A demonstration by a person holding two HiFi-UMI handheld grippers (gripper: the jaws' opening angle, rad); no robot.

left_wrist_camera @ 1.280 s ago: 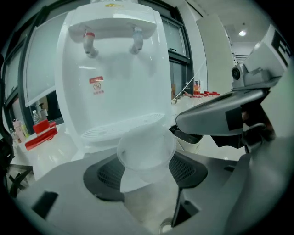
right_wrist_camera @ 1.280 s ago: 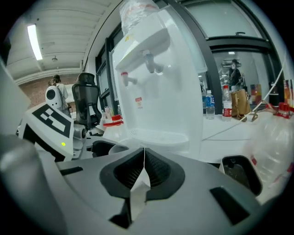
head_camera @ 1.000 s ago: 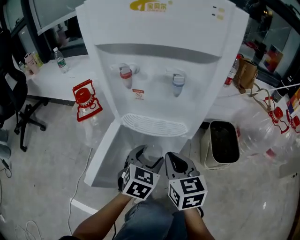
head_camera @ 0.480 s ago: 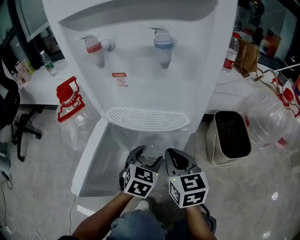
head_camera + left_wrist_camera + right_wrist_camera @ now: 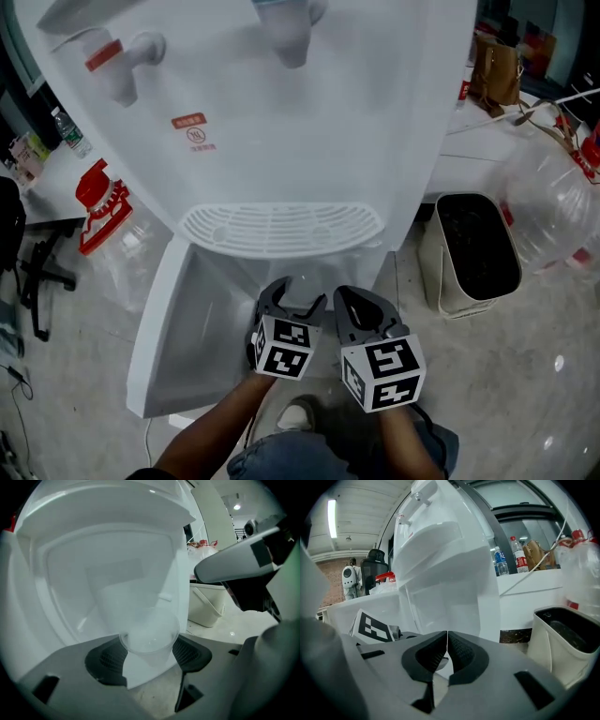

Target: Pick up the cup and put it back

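- Left gripper (image 5: 294, 300): jaws spread to cup width, with the dark ribbed pads (image 5: 108, 660) pinching a cup (image 5: 150, 637) from both sides. The cup is clear thin plastic, with a round rim and tapering wall. It sits low centre in the left gripper view, in front of the white lower recess (image 5: 220, 309) of the water dispenser (image 5: 309, 112).
- Right gripper (image 5: 362, 317): jaws pressed together, tips meeting, holding nothing. It is just beside the left gripper, on that gripper's right.
- Compared with 1.0 s ago, both grippers keep the same spot low centre in the head view, and the black-and-white marker cubes (image 5: 284, 349) are unchanged.
- The dispenser now fills far more of the frame. The red tap (image 5: 112, 61) has moved from mid-frame to the upper left. The second tap (image 5: 286, 23) is cut by the top edge, and the gold logo is out of view.
- The slotted drip grille (image 5: 281, 228) has risen from lower centre to mid-frame. It is a curved white plastic shelf just above the grippers.
- The dispenser body is smooth glossy white plastic.
- The waste bin (image 5: 441, 281), to the right of centre, is cream and rounded with a dark inside. It looks larger than before.
- A clear water jug (image 5: 98, 202) with a red cap lies at the left edge, shifted left from its earlier place. Another clear jug (image 5: 553, 206) lies at the right edge.
- The floor (image 5: 525, 394) is grey and shiny.
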